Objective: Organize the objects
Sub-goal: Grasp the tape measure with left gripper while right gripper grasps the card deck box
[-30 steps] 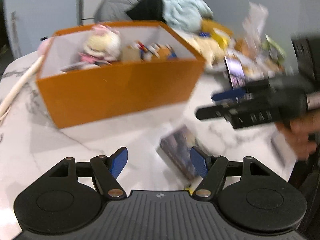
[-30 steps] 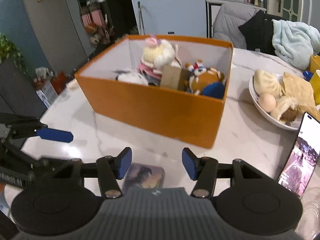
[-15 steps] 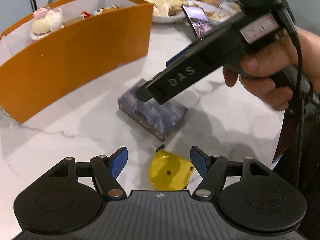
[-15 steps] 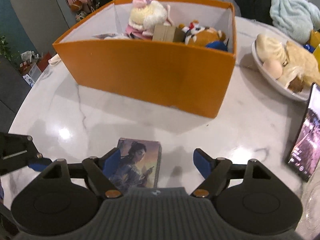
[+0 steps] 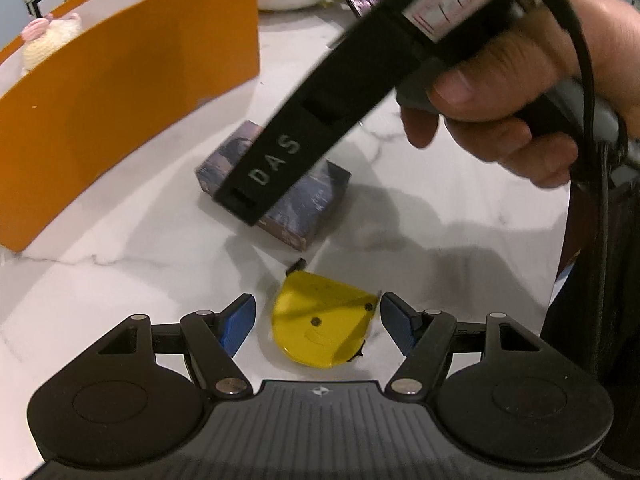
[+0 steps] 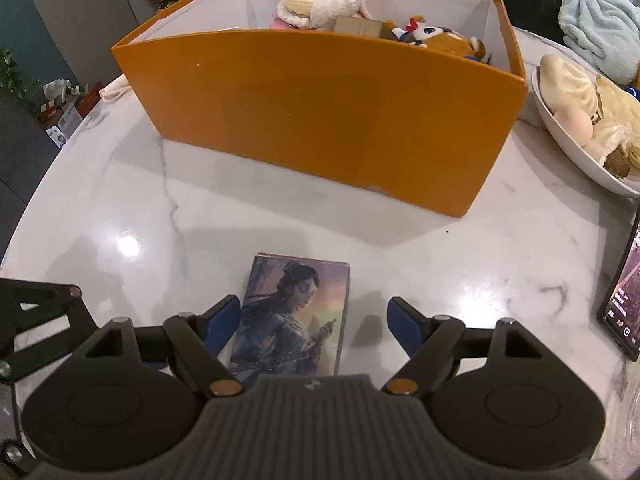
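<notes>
I am at the pick-up step, one thing for each hand. My left gripper (image 5: 318, 322) stands wide around the yellow tape measure (image 5: 322, 320), which lies near the front edge of the table (image 6: 120, 184), pads clear of it. My right gripper (image 6: 310, 322) is also wide over the picture box (image 6: 294, 312), its left pad just beside the box. Next, I judge, each must sink, close, then lift toward the orange box (image 6: 320, 108) across the middle. The marble top is glossy; a bowl of food (image 6: 580, 160) sits at its right edge, a phone (image 6: 624, 304) nearer.
</notes>
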Demonstrator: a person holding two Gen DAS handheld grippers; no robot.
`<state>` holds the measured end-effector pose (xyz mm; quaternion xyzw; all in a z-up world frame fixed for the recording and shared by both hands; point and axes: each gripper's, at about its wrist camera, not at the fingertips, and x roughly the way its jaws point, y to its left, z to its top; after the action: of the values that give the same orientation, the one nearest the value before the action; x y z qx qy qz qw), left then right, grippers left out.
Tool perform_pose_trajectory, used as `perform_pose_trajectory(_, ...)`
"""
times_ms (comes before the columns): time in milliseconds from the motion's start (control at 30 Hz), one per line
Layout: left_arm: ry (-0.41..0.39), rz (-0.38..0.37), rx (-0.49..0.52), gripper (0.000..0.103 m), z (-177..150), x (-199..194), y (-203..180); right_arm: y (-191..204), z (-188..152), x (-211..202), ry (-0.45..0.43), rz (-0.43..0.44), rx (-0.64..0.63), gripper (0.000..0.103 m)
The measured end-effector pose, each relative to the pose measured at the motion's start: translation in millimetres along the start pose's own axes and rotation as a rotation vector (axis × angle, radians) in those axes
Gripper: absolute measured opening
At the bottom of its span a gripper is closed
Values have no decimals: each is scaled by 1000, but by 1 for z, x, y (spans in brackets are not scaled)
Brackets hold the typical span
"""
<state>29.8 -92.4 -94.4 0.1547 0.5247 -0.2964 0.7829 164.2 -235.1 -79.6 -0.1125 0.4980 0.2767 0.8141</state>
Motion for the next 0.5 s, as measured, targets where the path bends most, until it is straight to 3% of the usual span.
perform_pose_trajectory(500,-4,34,72,75,-4,12,-13,15,-5,10,20,-38,-82,81)
